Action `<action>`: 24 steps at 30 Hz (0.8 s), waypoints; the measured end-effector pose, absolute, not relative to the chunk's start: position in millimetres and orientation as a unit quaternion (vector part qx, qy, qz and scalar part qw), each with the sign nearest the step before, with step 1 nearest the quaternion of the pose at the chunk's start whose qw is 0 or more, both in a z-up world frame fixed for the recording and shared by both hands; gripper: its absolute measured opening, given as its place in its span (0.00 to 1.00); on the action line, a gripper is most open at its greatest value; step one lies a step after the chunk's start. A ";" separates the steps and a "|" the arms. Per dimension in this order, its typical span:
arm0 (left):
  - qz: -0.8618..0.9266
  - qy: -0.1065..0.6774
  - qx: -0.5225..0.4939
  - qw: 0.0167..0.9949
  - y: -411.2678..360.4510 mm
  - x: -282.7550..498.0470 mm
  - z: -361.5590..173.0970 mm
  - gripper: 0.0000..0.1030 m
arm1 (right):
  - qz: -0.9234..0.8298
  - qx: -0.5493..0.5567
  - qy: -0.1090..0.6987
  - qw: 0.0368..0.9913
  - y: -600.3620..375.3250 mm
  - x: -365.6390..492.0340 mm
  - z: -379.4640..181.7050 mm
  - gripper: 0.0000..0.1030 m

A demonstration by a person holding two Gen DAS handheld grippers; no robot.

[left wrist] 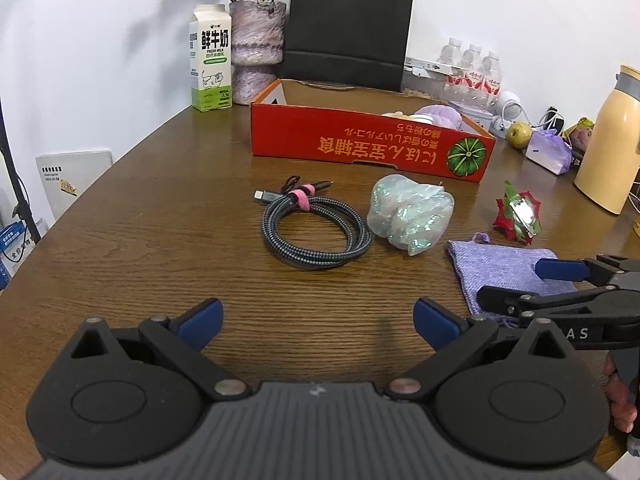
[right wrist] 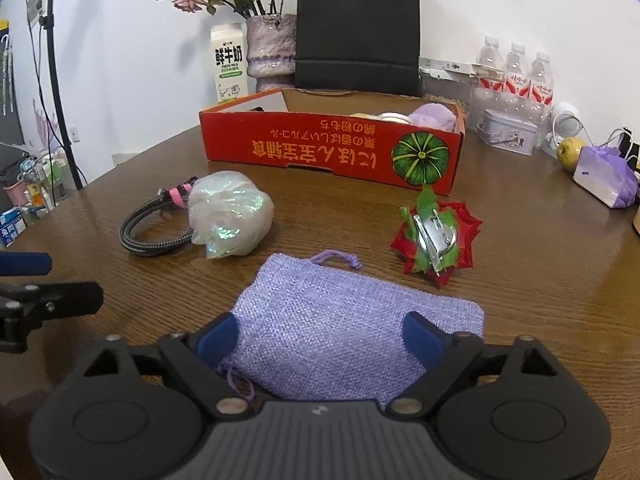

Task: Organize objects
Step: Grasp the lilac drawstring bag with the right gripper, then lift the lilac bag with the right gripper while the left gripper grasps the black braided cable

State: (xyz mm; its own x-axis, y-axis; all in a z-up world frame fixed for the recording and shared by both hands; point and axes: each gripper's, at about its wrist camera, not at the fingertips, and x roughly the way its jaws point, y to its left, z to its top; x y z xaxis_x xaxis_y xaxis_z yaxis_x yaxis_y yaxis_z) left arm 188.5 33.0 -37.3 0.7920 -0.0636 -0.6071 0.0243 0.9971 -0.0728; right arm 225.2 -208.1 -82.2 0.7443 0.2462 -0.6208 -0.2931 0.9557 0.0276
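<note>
A lilac woven pouch (right wrist: 340,320) lies flat on the wooden table (right wrist: 540,280), and my right gripper (right wrist: 320,338) stands open over its near end, one blue pad at each side edge. In the left wrist view the same pouch (left wrist: 500,268) lies under the right gripper (left wrist: 510,282). My left gripper (left wrist: 318,320) is open above bare table, with nothing between its fingers. Beyond it are a coiled braided cable (left wrist: 316,232) with a pink strap, an iridescent plastic bundle (left wrist: 410,214) and a red flower clip (left wrist: 518,212). A red cardboard box (left wrist: 360,148) behind them holds soft items.
Along the back wall stand a milk carton (left wrist: 211,60), a purple vase (left wrist: 256,52), a black paper bag (left wrist: 348,28) and water bottles (left wrist: 472,68). At the right are a yellow flask (left wrist: 608,140), an apple (left wrist: 519,134) and a metal tin (right wrist: 508,132).
</note>
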 end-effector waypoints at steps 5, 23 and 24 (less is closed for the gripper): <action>-0.020 0.321 -0.034 0.946 36.5 188.4 -37.1 1.00 | 0.157 -0.038 0.318 0.934 -207.4 222.8 -80.8 0.60; -0.014 0.322 -0.034 0.946 39.4 191.0 -38.4 1.00 | 0.147 -0.033 0.263 0.953 -211.8 208.9 -71.4 0.05; -0.012 0.321 -0.033 0.946 40.2 191.6 -38.1 1.00 | 0.144 -0.036 0.252 0.956 -211.4 206.2 -69.9 0.05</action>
